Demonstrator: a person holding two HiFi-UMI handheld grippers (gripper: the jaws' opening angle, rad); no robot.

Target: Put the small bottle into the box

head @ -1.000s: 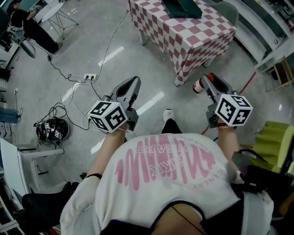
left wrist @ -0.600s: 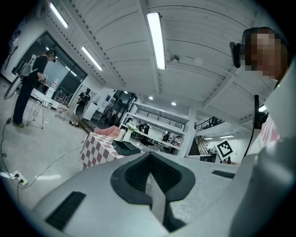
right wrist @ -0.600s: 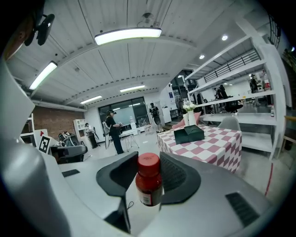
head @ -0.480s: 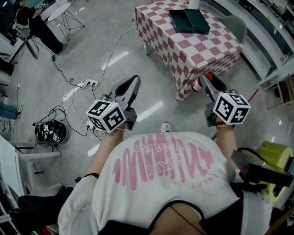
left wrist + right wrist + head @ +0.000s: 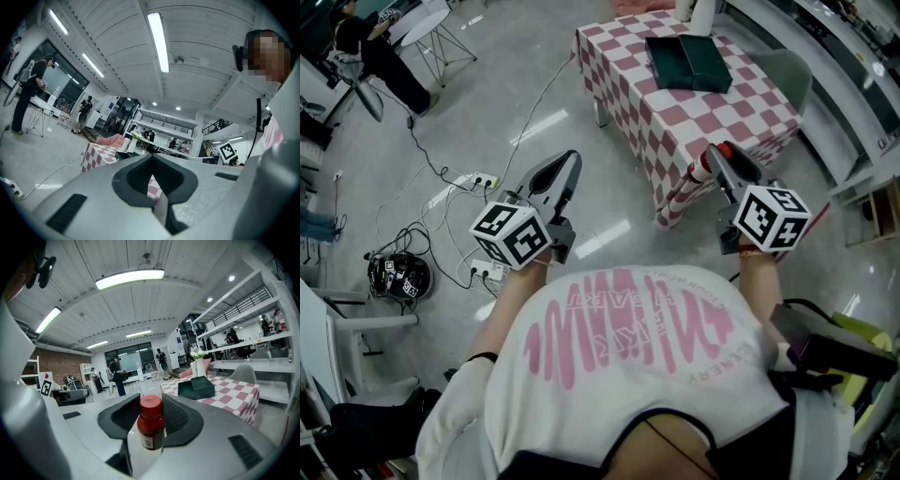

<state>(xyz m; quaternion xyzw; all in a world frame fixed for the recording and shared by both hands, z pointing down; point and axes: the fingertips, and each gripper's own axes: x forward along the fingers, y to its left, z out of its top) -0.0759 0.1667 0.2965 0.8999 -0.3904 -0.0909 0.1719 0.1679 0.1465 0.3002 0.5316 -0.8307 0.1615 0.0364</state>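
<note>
The bottle (image 5: 151, 426), red-capped, is clamped upright between the jaws of the right gripper (image 5: 719, 160), with its cap reaching about level with the jaw tips. Ahead of that gripper and a little to its right, the dark green box (image 5: 197, 387) is seen lying on the table (image 5: 741, 105), which is draped in a red-and-white checked cloth. The bottle is held well apart from the box. Beyond the box, a white vase (image 5: 200, 367) with flowers is set on the same table. The left gripper (image 5: 152, 161) is carried off to the left of the right one, its jaws drawn together with nothing between them. A patch of the checked cloth is glimpsed through the hollow of its pads. Ahead of the left gripper and below it, cables (image 5: 422, 141) and a power strip (image 5: 485, 181) are spread over the floor (image 5: 487, 94).
</note>
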